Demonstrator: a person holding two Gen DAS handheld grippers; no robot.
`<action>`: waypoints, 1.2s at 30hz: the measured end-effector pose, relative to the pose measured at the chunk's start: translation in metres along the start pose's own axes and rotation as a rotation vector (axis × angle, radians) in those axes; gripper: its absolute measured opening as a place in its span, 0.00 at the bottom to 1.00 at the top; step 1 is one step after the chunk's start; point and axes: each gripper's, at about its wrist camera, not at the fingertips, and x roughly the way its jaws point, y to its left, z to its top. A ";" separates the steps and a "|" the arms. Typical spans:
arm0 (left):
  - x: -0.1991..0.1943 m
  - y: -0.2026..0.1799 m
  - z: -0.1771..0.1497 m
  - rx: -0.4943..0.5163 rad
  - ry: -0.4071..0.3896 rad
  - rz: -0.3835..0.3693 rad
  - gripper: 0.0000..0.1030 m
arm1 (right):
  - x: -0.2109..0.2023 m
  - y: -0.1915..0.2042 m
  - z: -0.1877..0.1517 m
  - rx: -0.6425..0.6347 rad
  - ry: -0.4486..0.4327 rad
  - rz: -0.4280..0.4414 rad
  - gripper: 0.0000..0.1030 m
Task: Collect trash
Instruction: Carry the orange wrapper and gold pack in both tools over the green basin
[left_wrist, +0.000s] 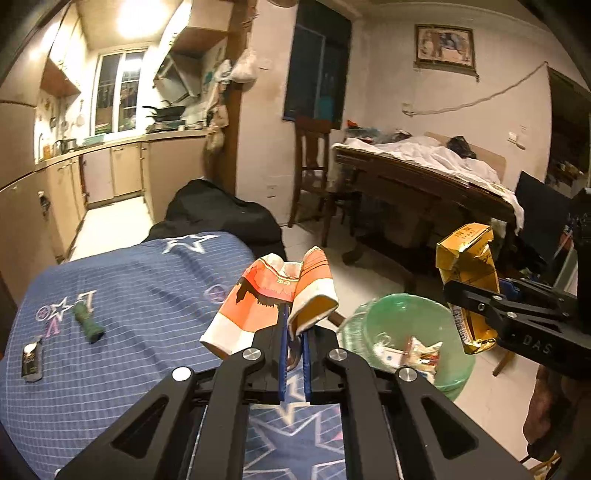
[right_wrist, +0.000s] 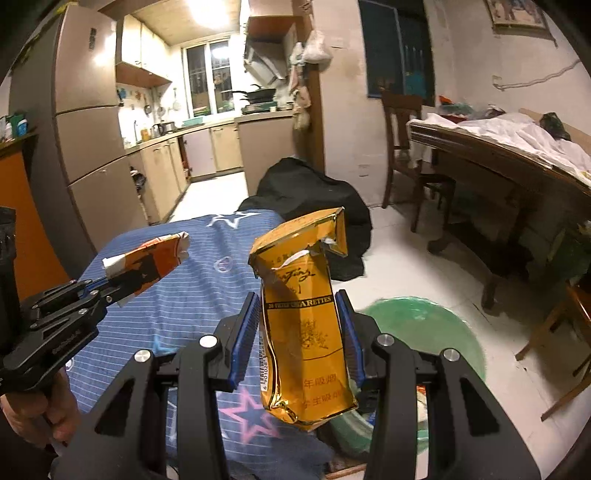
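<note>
My left gripper (left_wrist: 294, 328) is shut on a crumpled orange-and-white paper pack (left_wrist: 258, 302), held above the edge of a blue star-print cloth (left_wrist: 147, 295). The same pack (right_wrist: 147, 258) and left gripper (right_wrist: 110, 286) show at the left of the right wrist view. My right gripper (right_wrist: 301, 325) is shut on a torn gold cigarette pack (right_wrist: 303, 332), upright between the blue pads; it also appears at the right of the left wrist view (left_wrist: 469, 288). A green-lined bin (left_wrist: 406, 332) stands on the floor below both, with wrappers (left_wrist: 421, 350) inside. A green wrapper (left_wrist: 88, 321) and a dark sachet (left_wrist: 32, 360) lie on the cloth.
A black bag (left_wrist: 221, 214) lies on the floor beyond the cloth. A wooden table (left_wrist: 424, 184) with white cloth and a chair (left_wrist: 314, 166) stand to the right. Kitchen cabinets (left_wrist: 110, 173) line the back left. A wooden stool (right_wrist: 561, 332) is at the far right.
</note>
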 end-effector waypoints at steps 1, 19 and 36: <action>0.002 -0.005 0.002 0.004 0.000 -0.009 0.07 | -0.001 -0.006 0.000 0.003 0.001 -0.009 0.39; 0.092 -0.132 0.027 0.059 0.094 -0.199 0.07 | 0.010 -0.123 -0.017 0.119 0.153 -0.149 0.39; 0.177 -0.149 0.010 0.038 0.222 -0.204 0.07 | 0.050 -0.180 -0.033 0.199 0.303 -0.133 0.39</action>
